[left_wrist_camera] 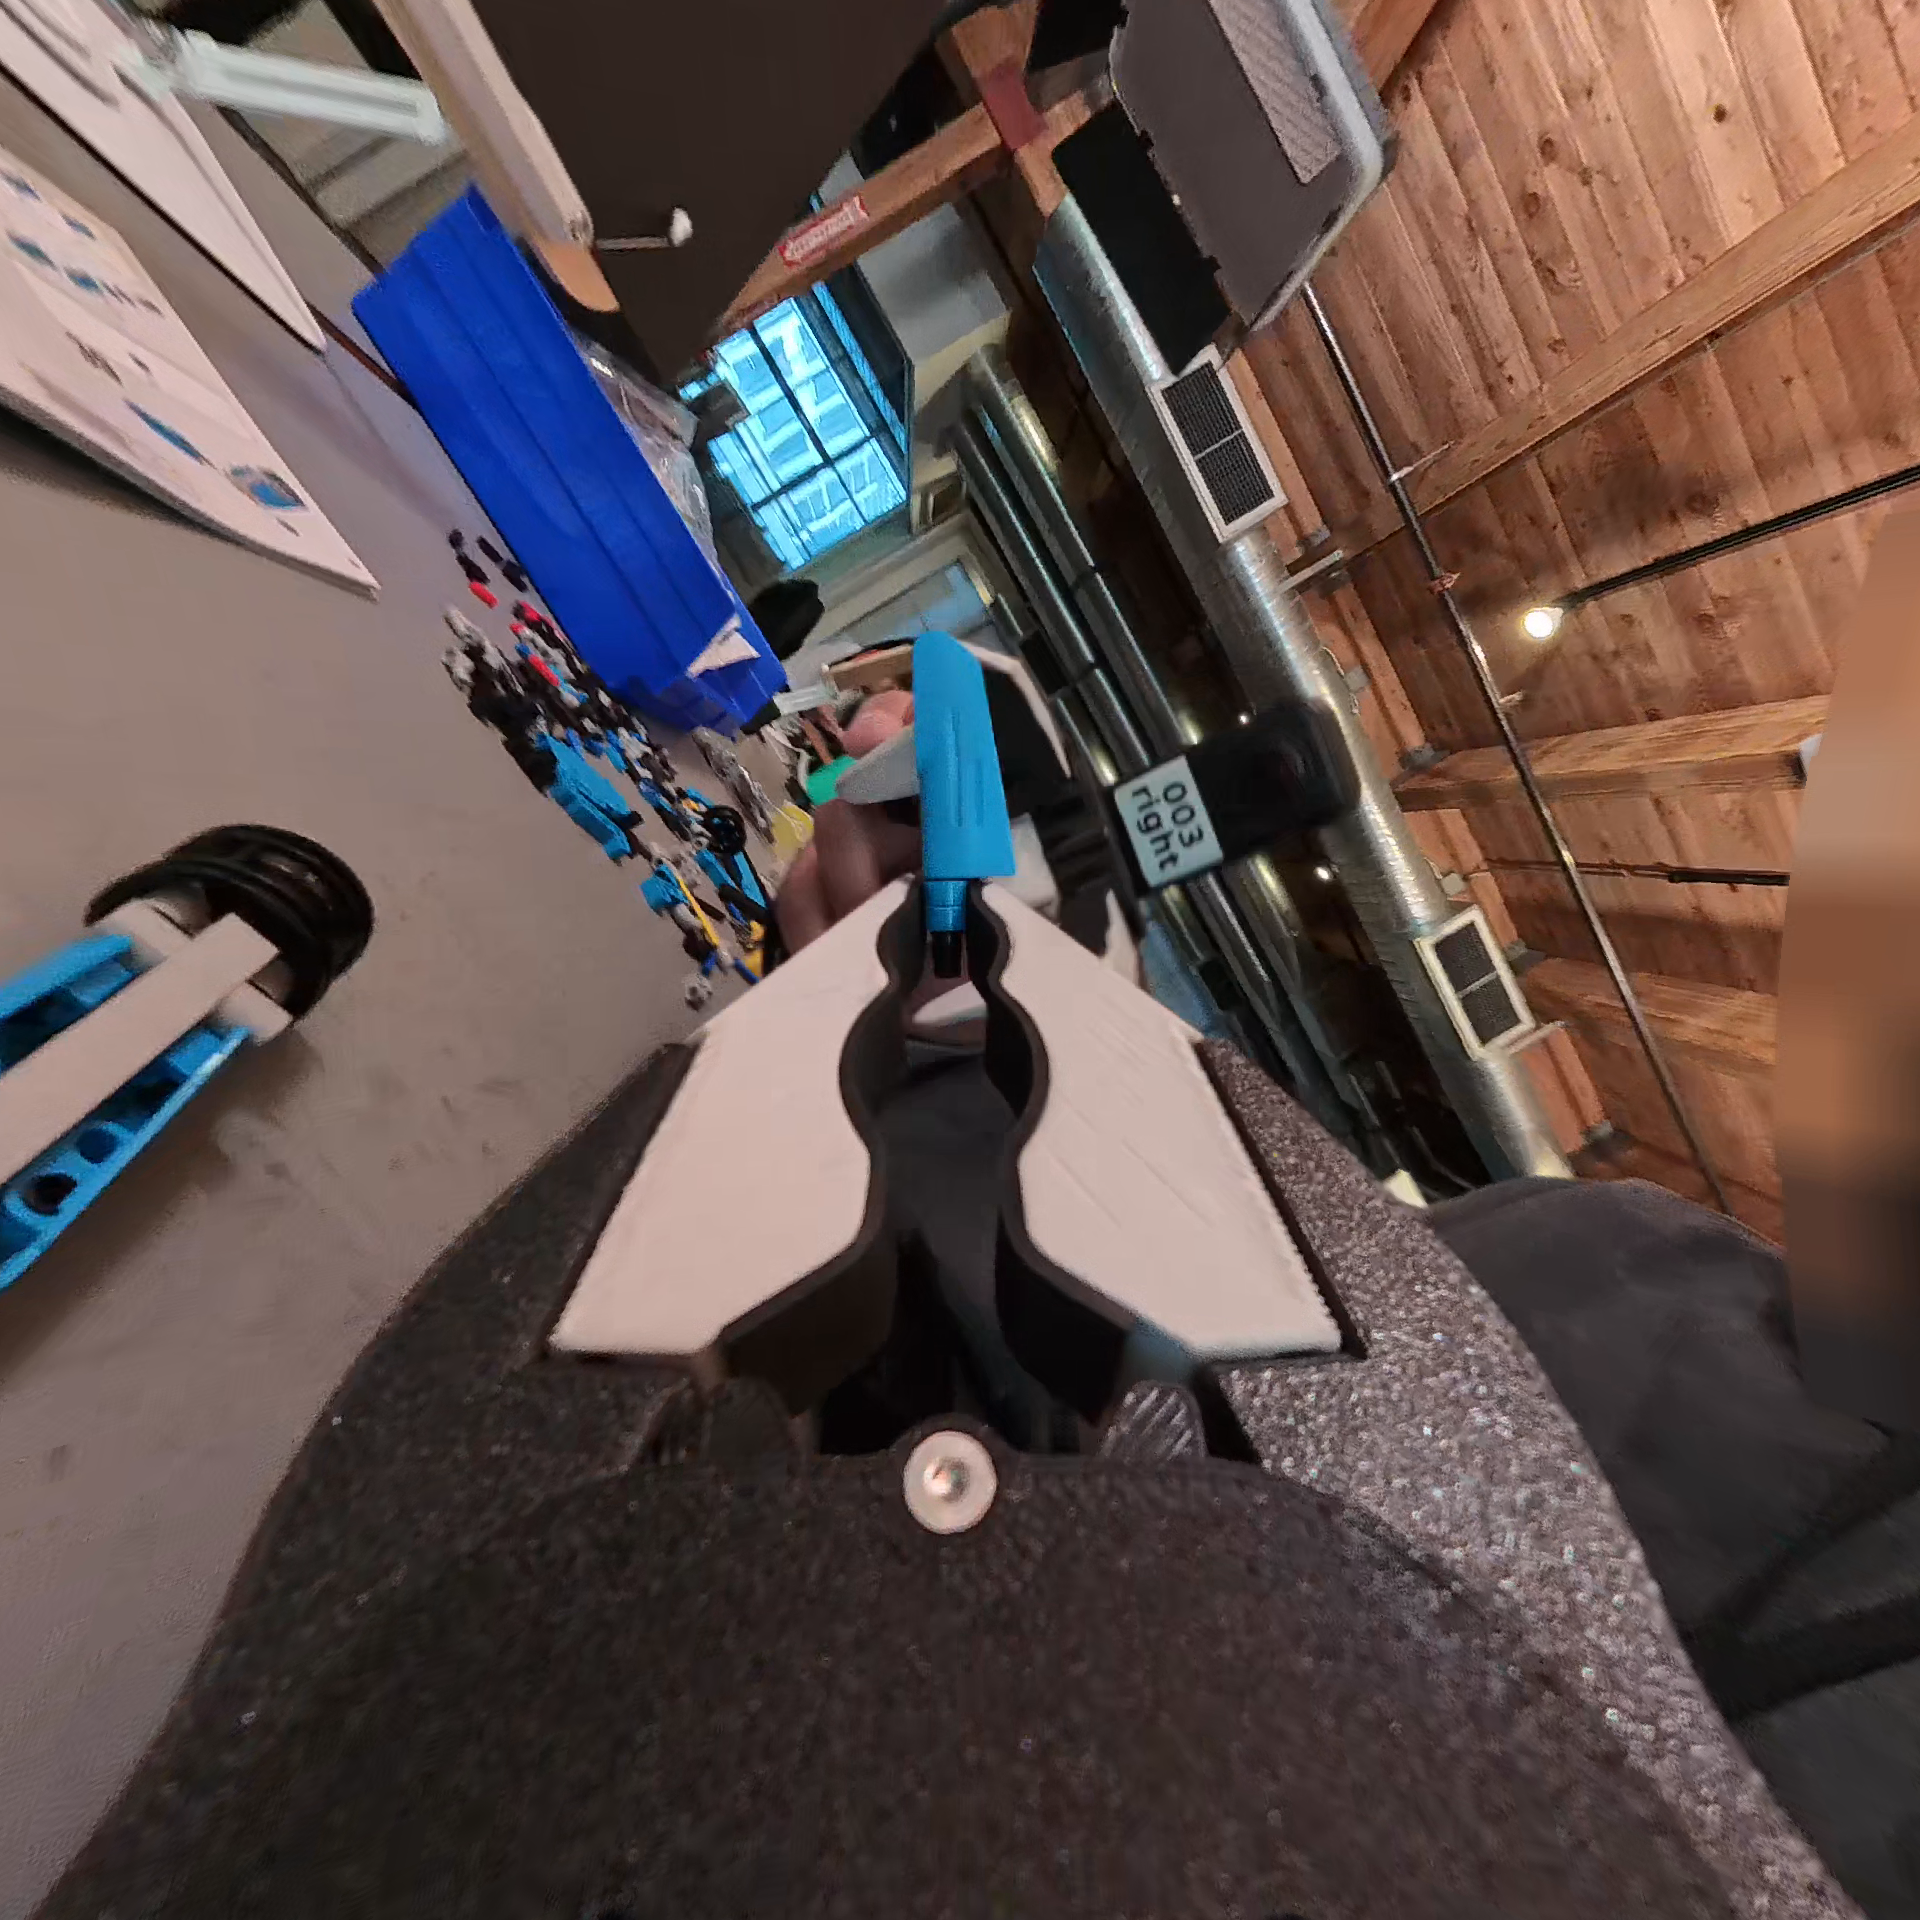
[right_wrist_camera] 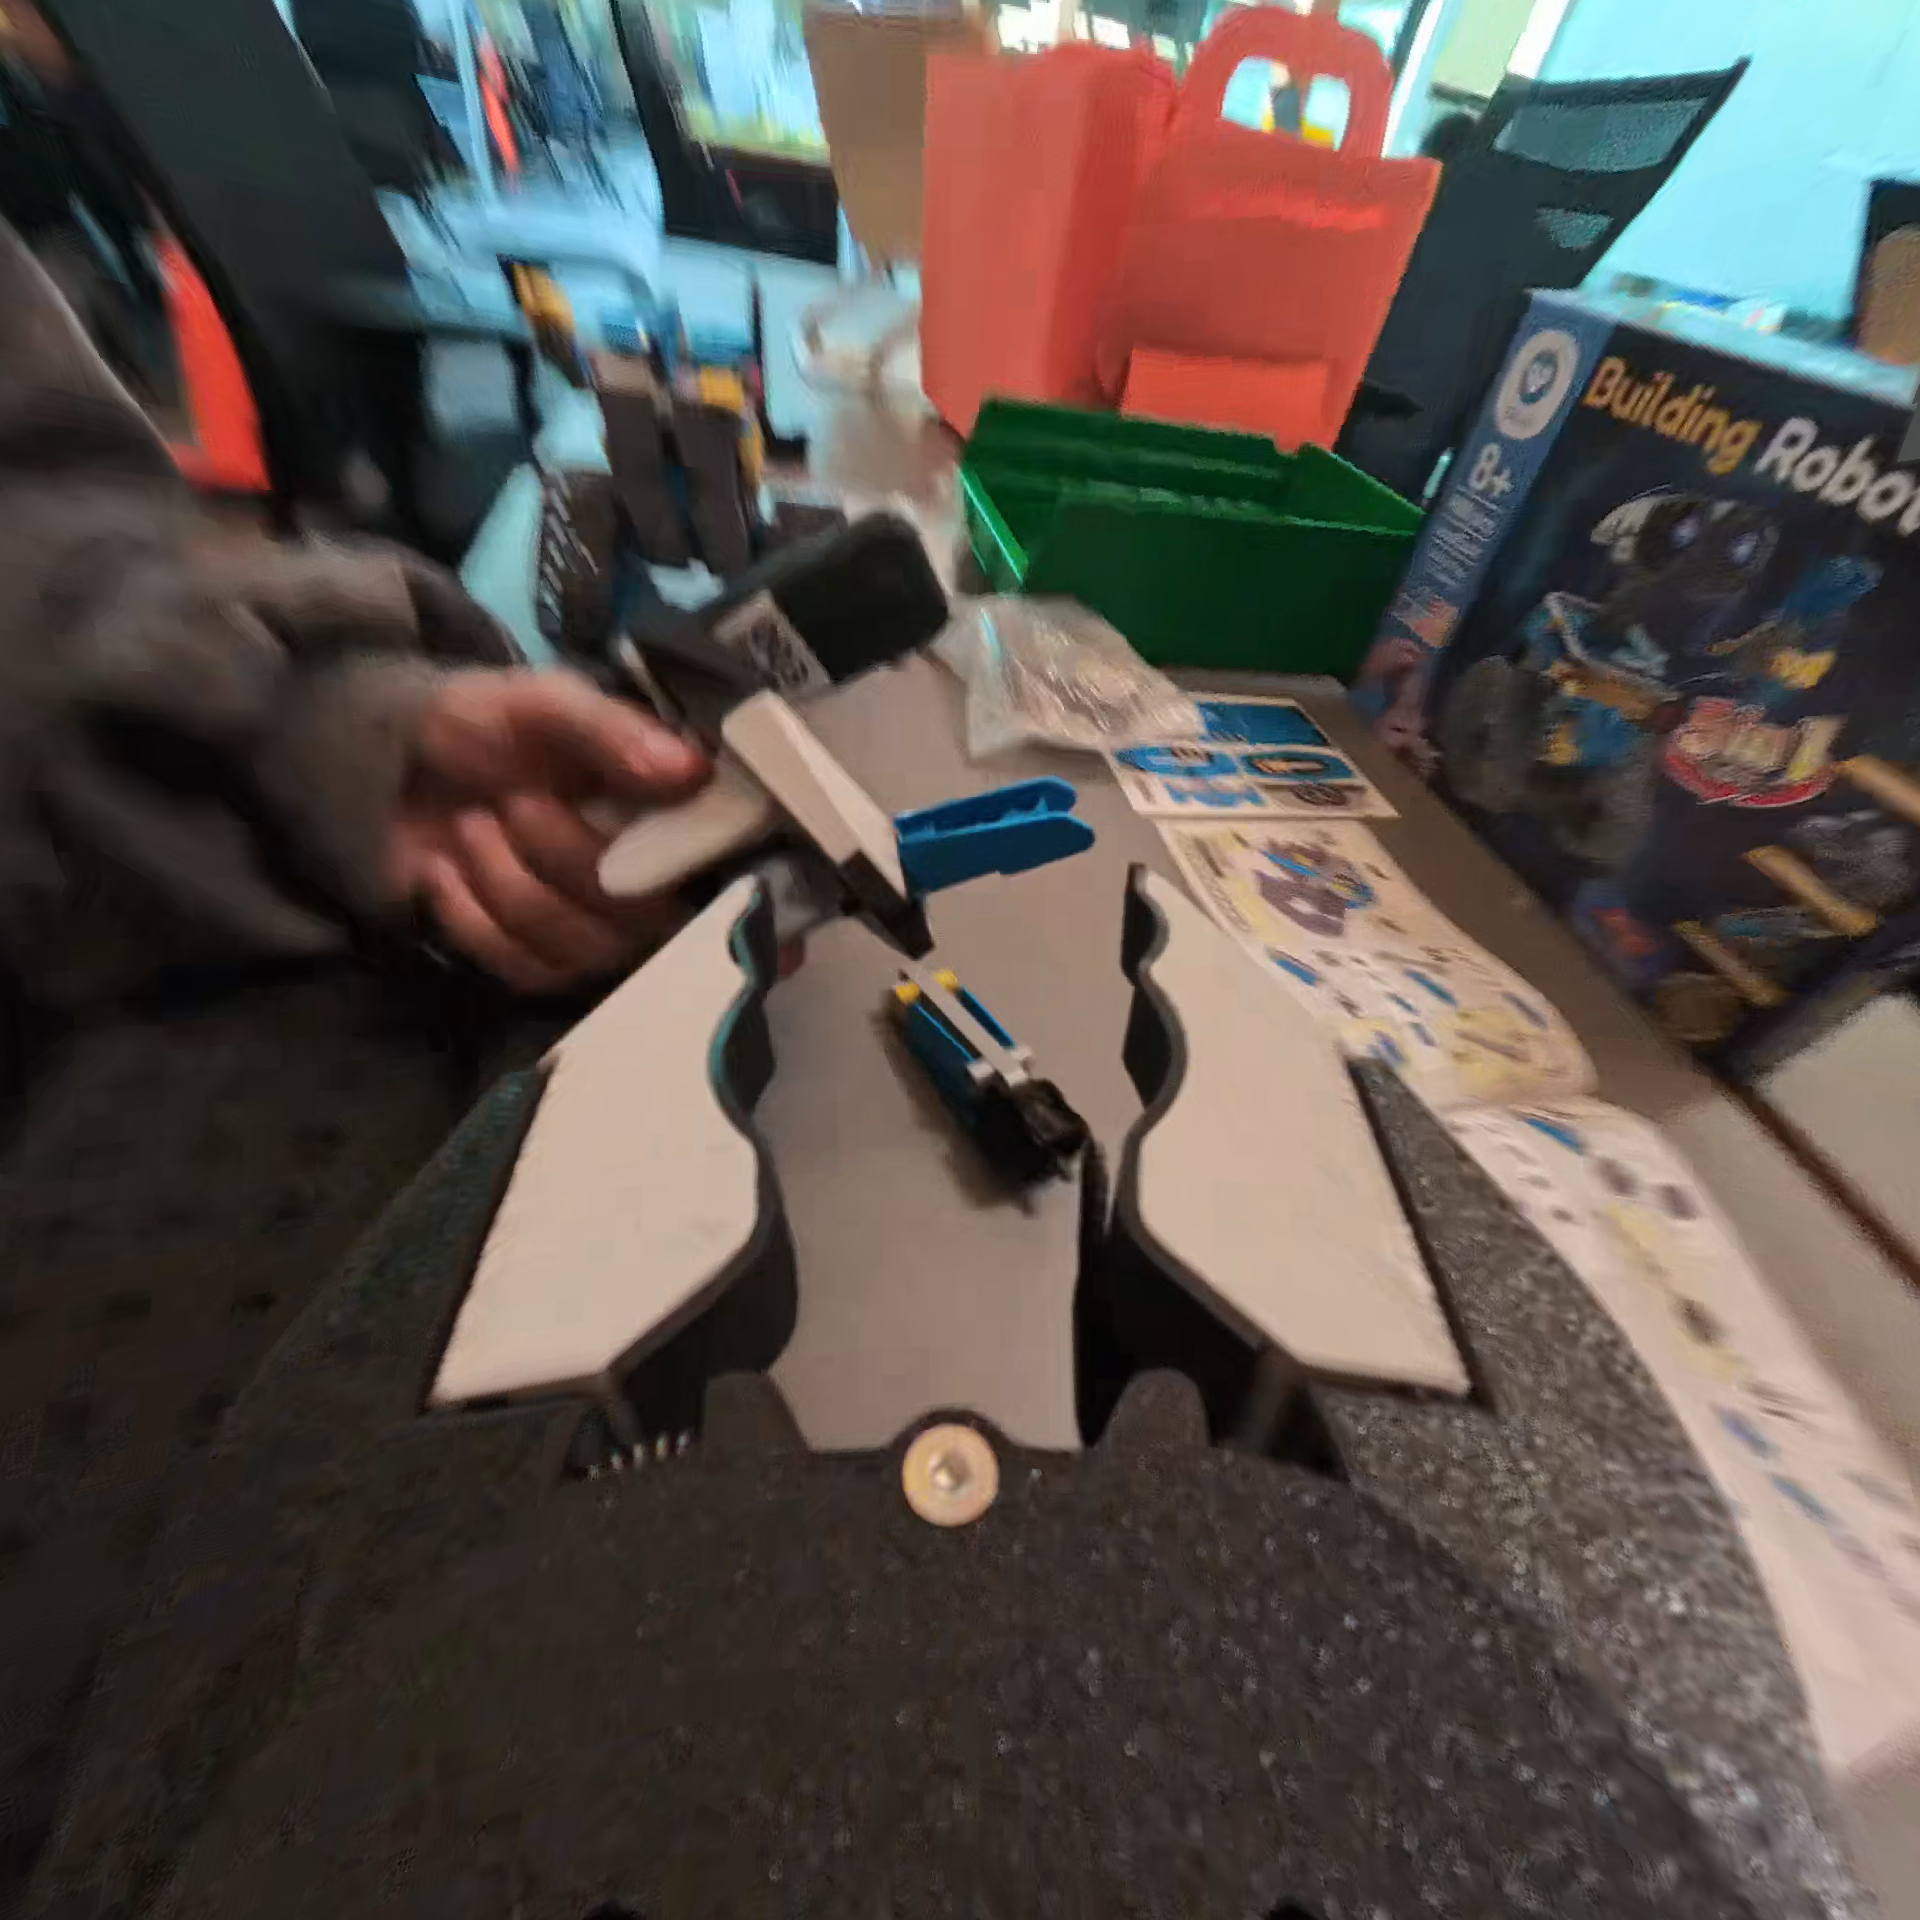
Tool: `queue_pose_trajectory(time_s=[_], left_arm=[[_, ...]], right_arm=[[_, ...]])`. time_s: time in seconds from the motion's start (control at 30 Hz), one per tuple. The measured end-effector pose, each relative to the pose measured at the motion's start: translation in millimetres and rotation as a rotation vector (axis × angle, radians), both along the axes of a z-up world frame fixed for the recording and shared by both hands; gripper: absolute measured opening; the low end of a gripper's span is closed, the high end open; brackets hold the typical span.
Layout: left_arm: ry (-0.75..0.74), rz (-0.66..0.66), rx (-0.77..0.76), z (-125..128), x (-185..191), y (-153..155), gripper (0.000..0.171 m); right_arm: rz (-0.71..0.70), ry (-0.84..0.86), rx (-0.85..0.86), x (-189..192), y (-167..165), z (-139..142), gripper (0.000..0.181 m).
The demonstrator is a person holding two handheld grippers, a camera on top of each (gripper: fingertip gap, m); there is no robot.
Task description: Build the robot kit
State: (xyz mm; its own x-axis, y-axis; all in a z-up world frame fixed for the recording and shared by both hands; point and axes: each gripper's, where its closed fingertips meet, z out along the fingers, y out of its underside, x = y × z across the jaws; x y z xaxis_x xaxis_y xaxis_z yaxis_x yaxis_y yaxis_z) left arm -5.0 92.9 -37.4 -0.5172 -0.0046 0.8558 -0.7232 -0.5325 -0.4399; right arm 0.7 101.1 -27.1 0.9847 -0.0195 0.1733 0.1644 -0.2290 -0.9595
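My left gripper (left_wrist_camera: 948, 935) jaws pinch the blue piece (left_wrist_camera: 956, 758) by its tip, so it could twist free; my right gripper (right_wrist_camera: 940, 914) jaws gape over the small blue assembly (right_wrist_camera: 982, 1075).

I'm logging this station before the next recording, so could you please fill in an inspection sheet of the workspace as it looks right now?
Surface: grey tabletop, partly covered by printed instruction sheets.
Job's things: blue plastic piece clamped at the left gripper tips; small blue, black and yellow assembly lying on the table between the right gripper fingers, untouched.
Clutter: loose small building parts, a wheeled blue and white assembly, blue bin, green bin, clear bag, kit box, orange bags.
Grippers: left shut on the blue piece; right open.
Cables: nothing seen.
Surroundings: wooden ceiling, metal duct, window.
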Motion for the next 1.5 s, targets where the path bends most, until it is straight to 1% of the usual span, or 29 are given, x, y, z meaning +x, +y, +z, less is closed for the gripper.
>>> queue_pose_trajectory(time_s=[0.07, 0.1, 0.13, 0.17, 0.2, 0.23, 0.3, 0.4, 0.47, 0.5, 0.53, 0.57, 0.63, 0.67, 0.7, 0.73, 0.77, 0.8, 0.9, 0.97, 1.07, 1.13, 1.2, 1.23, 1.33, 1.5], left_arm=[[0.019, -0.043, -0.009, -2, -3, -4, 0.005], [0.029, -0.062, -0.005, -4, -4, -7, 0.005], [0.036, -0.079, -0.009, -4, -6, -8, 0.006], [0.041, -0.095, -0.016, -4, -7, -9, 0.006], [0.044, -0.111, -0.019, -4, -9, -10, 0.005], [0.044, -0.127, -0.017, -5, -11, -11, 0.005], [0.030, -0.149, -0.009, -3, -15, -11, 0.005], [0.044, -0.133, 0.036, -10, -12, -5, 0.005], [0.064, -0.111, 0.059, -16, -7, 1, 0.006], [0.066, -0.105, 0.087, -19, -6, 3, 0.005], [0.049, -0.115, 0.110, -19, -8, 3, 0.005], [0.025, -0.130, 0.145, -20, -11, 1, 0.005], [-0.023, -0.149, 0.223, -23, -16, -4, 0.005], [-0.042, -0.166, 0.223, -21, -19, -6, 0.005], [-0.050, -0.177, 0.225, -20, -21, -8, 0.005], [-0.049, -0.177, 0.236, -21, -21, -9, 0.005], [-0.050, -0.178, 0.237, -21, -21, -9, 0.005], [-0.057, -0.180, 0.236, -20, -22, -9, 0.006], [-0.057, -0.115, 0.232, -18, -14, -2, 0.008], [-0.037, -0.054, 0.189, -15, -4, 11, 0.009], [-0.071, -0.030, 0.233, -17, -3, 14, 0.007], [-0.061, -0.051, 0.202, -16, -5, 14, 0.006], [-0.005, -0.070, 0.150, -18, -3, 17, 0.005], [0.006, -0.077, 0.146, -20, -3, 17, 0.005], [-0.010, -0.080, 0.195, -23, -5, 13, 0.005], [-0.032, -0.098, 0.246, -27, -9, 7, 0.005]], right_arm=[[-0.055, -0.149, -0.082, 0, 7, -18, 0.069], [-0.068, -0.180, -0.103, -1, 11, -24, 0.072], [-0.073, -0.193, -0.112, -2, 14, -27, 0.074], [-0.084, -0.201, -0.120, -1, 15, -29, 0.071], [-0.084, -0.204, -0.125, 0, 14, -30, 0.067], [-0.088, -0.203, -0.118, 1, 13, -29, 0.057], [-0.074, -0.205, -0.101, -1, 12, -25, 0.057], [-0.084, -0.202, -0.098, -1, 14, -28, 0.058], [-0.065, -0.133, -0.099, -1, 10, -29, 0.055], [-0.065, -0.064, -0.078, 3, 6, -26, 0.052], [-0.060, 0.047, -0.042, 8, 3, -22, 0.054], [-0.026, 0.206, -0.001, 10, 2, -17, 0.056], [0.119, 0.555, 0.095, 2, 3, -5, 0.056], [0.166, 0.672, 0.106, -1, 5, -4, 0.057], [0.177, 0.724, 0.086, -2, 7, -9, 0.054], [0.166, 0.738, 0.057, -2, 10, -16, 0.041], [0.192, 0.747, 0.042, -8, 11, -18, 0.025], [0.205, 0.762, 0.047, -11, 12, -17, 0.019], [0.217, 0.822, 0.053, -8, 11, -15, 0.014], [0.179, 0.871, 0.077, 2, 9, -16, 0.012], [0.179, 0.979, 0.095, 5, 11, -19, 0.012], [0.204, 0.976, 0.094, 2, 10, -17, 0.012], [0.222, 0.919, 0.038, -5, 10, -23, 0.012], [0.217, 0.896, 0.018, -6, 10, -27, 0.012], [0.243, 0.934, -0.010, -9, 6, -31, 0.011], [0.251, 0.937, -0.041, -12, 4, -34, 0.010]])
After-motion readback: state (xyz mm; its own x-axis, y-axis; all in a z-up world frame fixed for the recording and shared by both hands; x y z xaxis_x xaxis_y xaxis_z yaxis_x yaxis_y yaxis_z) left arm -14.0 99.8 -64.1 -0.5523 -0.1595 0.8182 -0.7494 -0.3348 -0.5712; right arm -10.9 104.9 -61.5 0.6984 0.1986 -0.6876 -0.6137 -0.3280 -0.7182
